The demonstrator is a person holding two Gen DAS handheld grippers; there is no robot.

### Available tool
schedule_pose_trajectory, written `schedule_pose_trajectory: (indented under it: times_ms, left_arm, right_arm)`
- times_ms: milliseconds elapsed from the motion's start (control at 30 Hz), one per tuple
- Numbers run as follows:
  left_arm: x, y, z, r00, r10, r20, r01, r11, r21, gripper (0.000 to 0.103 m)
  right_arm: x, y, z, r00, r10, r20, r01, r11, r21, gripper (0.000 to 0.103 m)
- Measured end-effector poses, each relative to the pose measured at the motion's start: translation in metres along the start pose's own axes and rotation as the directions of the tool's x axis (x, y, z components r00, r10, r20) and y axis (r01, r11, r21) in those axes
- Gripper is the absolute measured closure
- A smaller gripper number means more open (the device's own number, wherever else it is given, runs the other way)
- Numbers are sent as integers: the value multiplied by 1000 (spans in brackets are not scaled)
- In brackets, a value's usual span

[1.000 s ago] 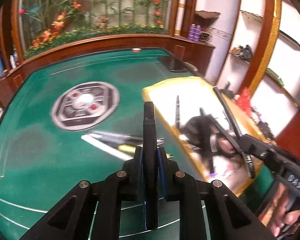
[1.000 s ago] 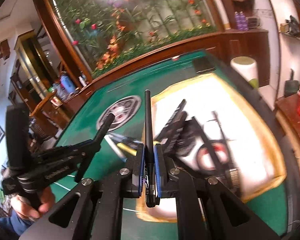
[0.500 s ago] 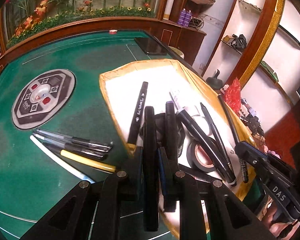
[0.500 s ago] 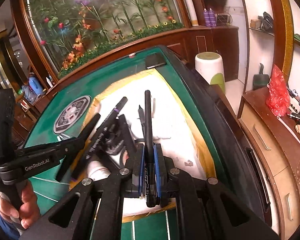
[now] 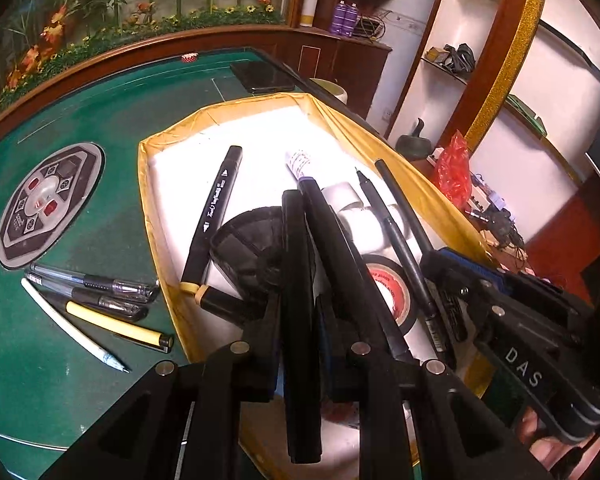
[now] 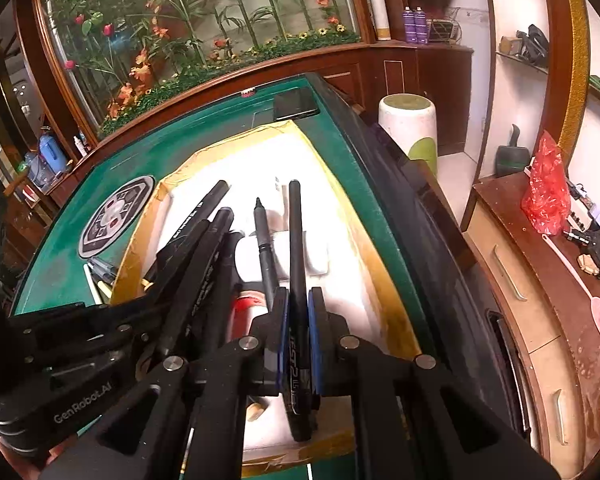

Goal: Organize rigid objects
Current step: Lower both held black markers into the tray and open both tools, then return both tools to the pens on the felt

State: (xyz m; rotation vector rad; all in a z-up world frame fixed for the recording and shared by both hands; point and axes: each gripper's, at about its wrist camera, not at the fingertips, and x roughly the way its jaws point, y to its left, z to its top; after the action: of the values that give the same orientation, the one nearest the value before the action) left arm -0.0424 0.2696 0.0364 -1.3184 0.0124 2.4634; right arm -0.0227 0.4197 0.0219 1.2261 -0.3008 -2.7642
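My left gripper [image 5: 300, 320] is shut on a thick black marker [image 5: 297, 248] that points forward over the white tray with a yellow rim [image 5: 148, 208]. In the tray lie another black marker [image 5: 216, 216], a black round pouch [image 5: 248, 248], white tape rolls [image 5: 360, 224], a red-and-black tape roll [image 5: 388, 288] and a thin black pen [image 5: 396, 240]. My right gripper [image 6: 298, 308] is shut on a slim black pen [image 6: 295, 232] above the tray's right half [image 6: 380, 280]. It also shows at the right of the left wrist view.
Several loose pens [image 5: 100, 292] lie on the green table left of the tray, near a round grey panel [image 5: 48, 200]. A black phone [image 5: 264, 78] lies at the far edge. Beyond the table's right edge stand a white stool [image 6: 408, 120] and a wooden cabinet [image 6: 540, 280].
Both grippers have swung from the green table to above the tray and dropped lower, each still holding its pen. The tray's contents now sit right under the fingers.
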Motion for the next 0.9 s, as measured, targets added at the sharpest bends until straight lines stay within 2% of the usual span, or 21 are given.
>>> schedule_pose_trajectory:
  times_ms: [167, 233, 300, 333, 567, 833, 900]
  left_arm:
    - [-6, 2, -3, 1000, -13, 10, 13, 1000, 3, 86]
    - [-10, 2, -3, 1000, -15, 15, 15, 1000, 5, 79]
    - [-14, 4, -4, 999, -21, 27, 21, 1000, 2, 60]
    - [-17, 5, -4, 999, -23, 36, 23, 1000, 0, 58]
    - [-36, 10, -7, 997, -36, 72, 36, 999, 6, 58]
    - [-52, 33, -16, 995, -38, 93, 40, 999, -24, 57]
    - [-56, 43, -18, 994, -33, 101, 37, 999, -39, 57]
  right_arm:
    - [-2, 2, 0, 1000, -7, 1, 7, 1000, 1, 94]
    - [-4, 1, -1, 1000, -9, 2, 9, 1000, 10, 93]
    - [-7, 0, -1, 1000, -9, 8, 9, 1000, 24, 93]
    - [-10, 0, -1, 1000, -14, 10, 14, 1000, 25, 93]
    - [-31, 11, -1, 998, -9, 55, 8, 1000, 22, 93]
    - [-35, 41, -2, 998, 38, 52, -38, 999, -14, 92]
    - [-36, 51, -3, 997, 54, 51, -52, 998, -31, 87]
